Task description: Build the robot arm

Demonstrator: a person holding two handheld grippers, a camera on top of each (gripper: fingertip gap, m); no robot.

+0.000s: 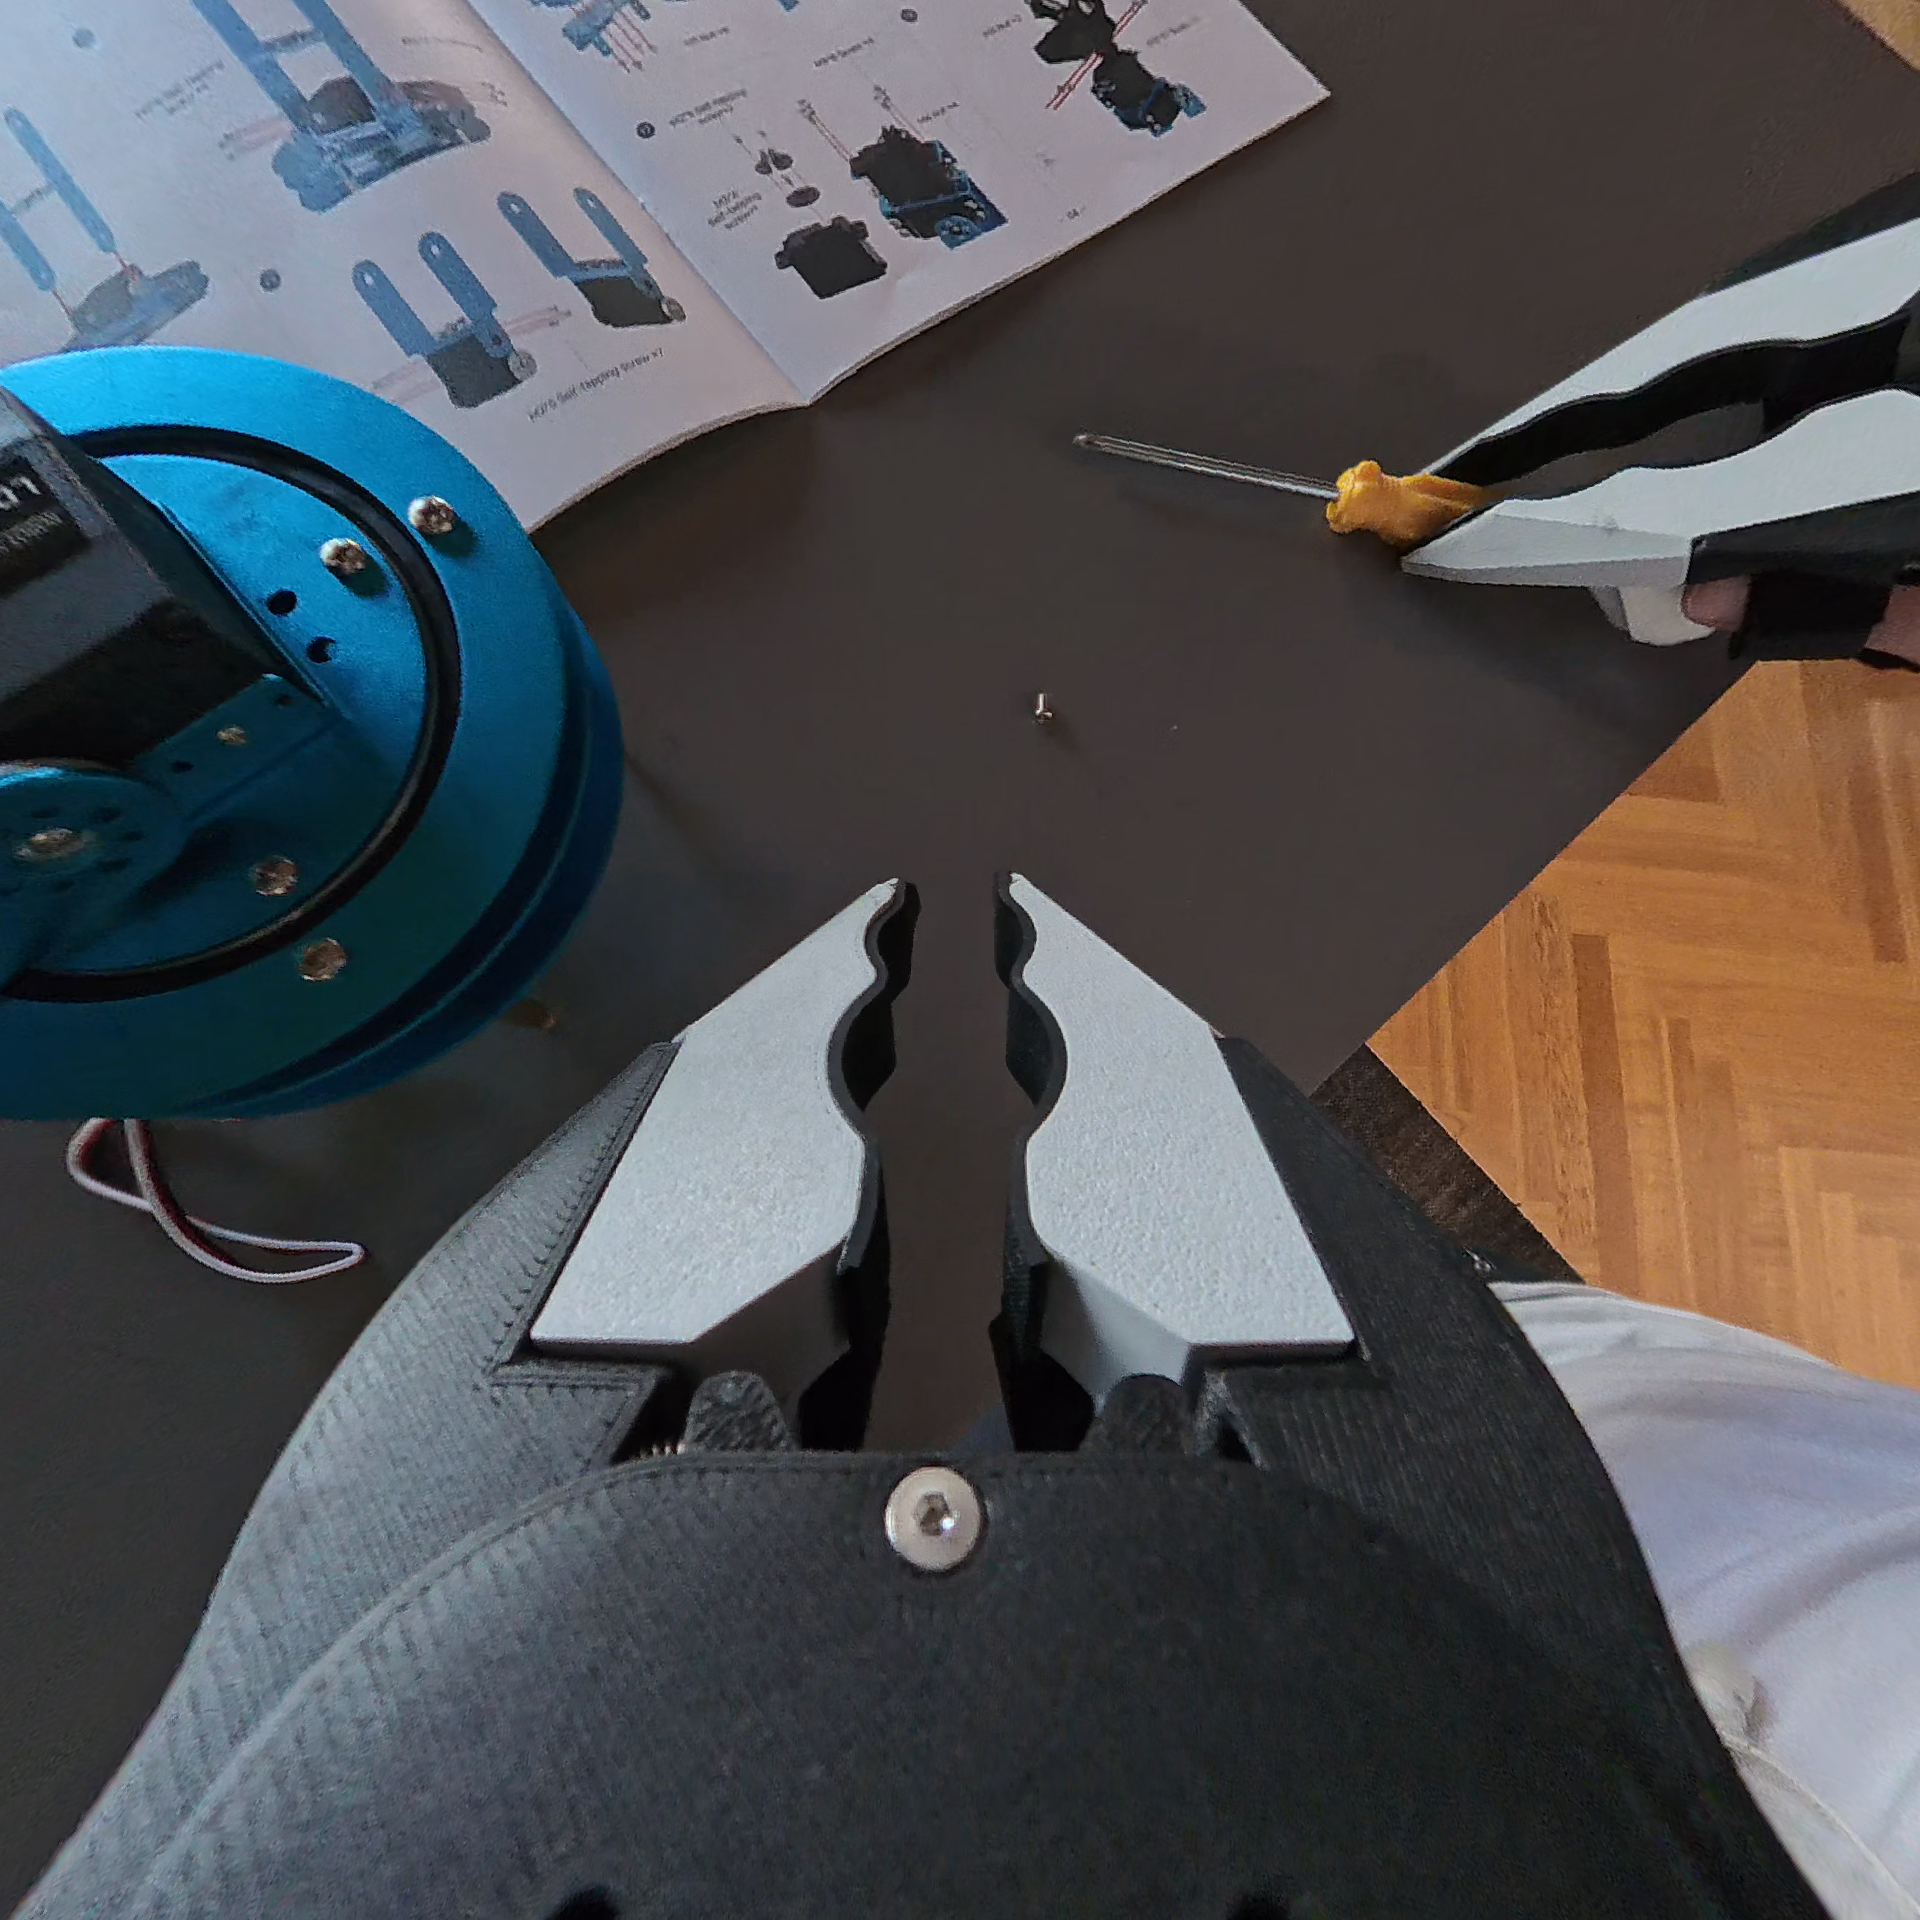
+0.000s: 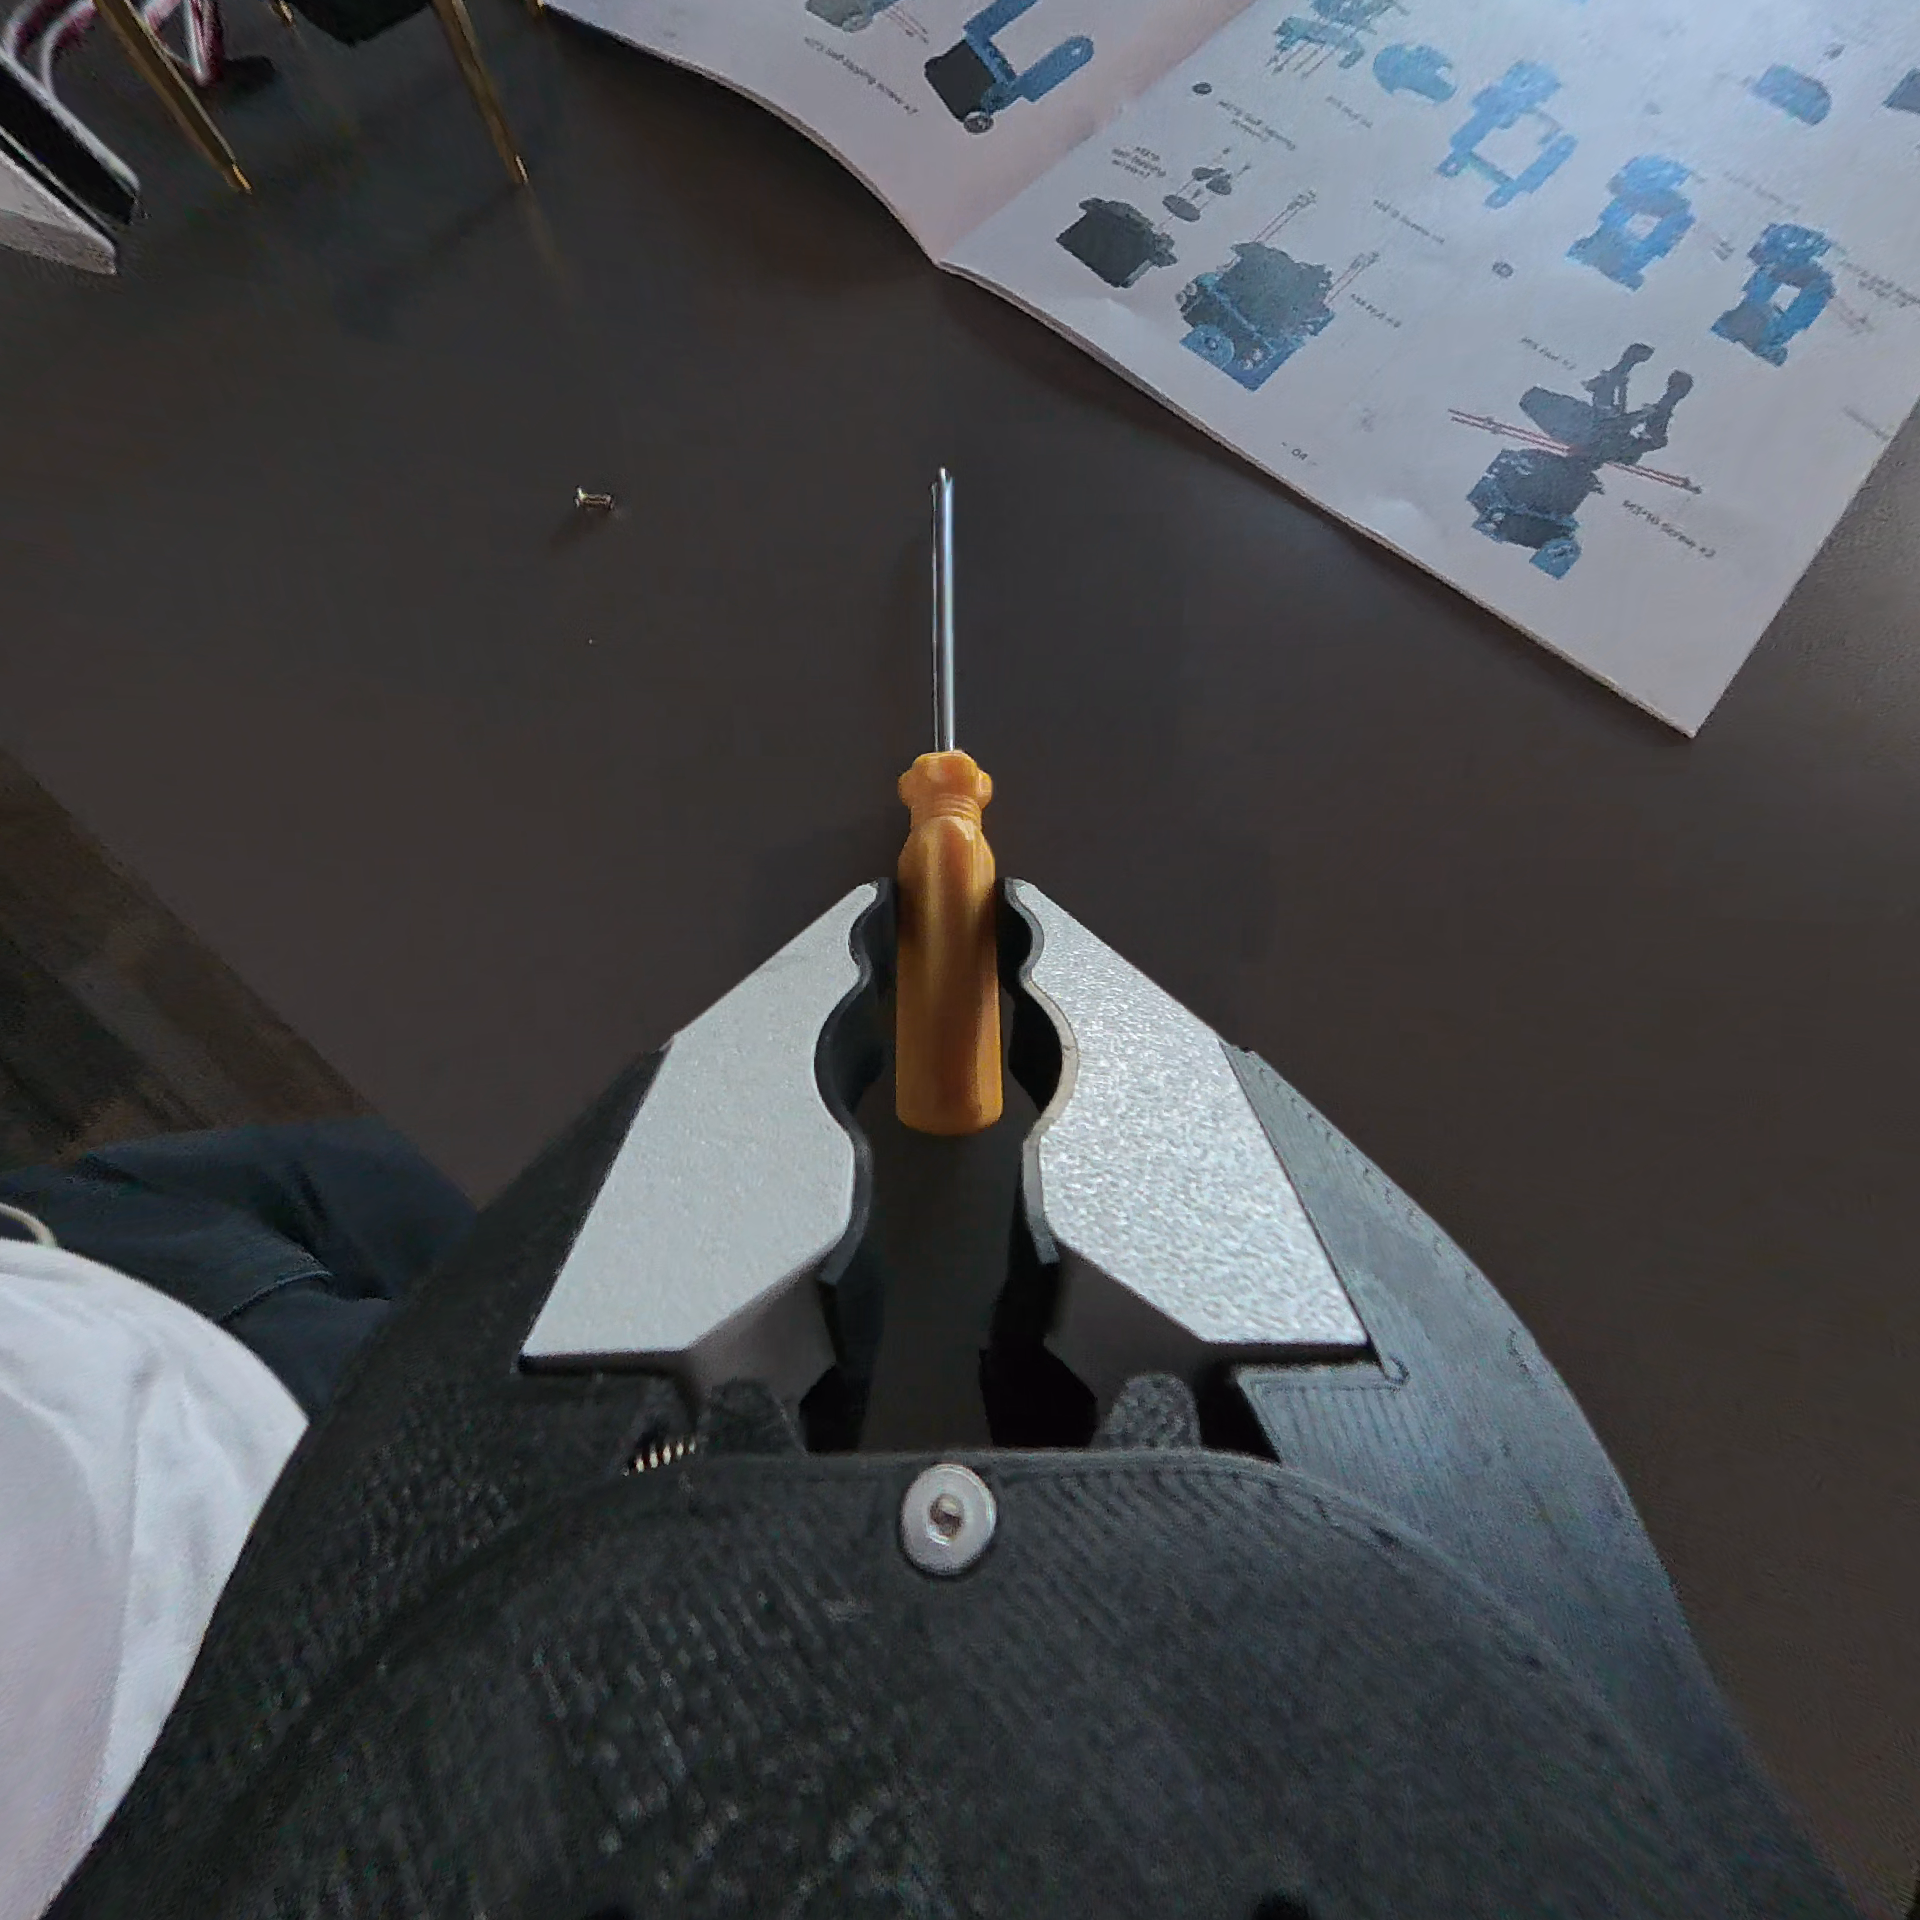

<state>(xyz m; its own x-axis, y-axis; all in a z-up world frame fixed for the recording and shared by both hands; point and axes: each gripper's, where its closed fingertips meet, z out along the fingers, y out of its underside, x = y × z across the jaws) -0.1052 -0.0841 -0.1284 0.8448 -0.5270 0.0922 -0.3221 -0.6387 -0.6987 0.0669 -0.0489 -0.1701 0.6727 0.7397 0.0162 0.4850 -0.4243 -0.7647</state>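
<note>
- The right claw (image 2: 948, 894) is closed on the amber handle of a small screwdriver (image 2: 948, 966), whose thin steel shaft points to 12 o'clock just over the dark table (image 2: 1351, 935).
- The screwdriver looks light and stiff; its smooth plastic handle may slip, so the thick middle is the best hold.
- The left claw (image 1: 951, 894) is narrowly parted and holds nothing.
- A tiny loose screw (image 1: 1042, 708) lies at its 12 o'clock, likely to roll.
- A blue round base (image 1: 499, 727) sits at 10 o'clock.
- An open instruction booklet (image 1: 935, 260) with printed diagrams lies beyond.
</note>
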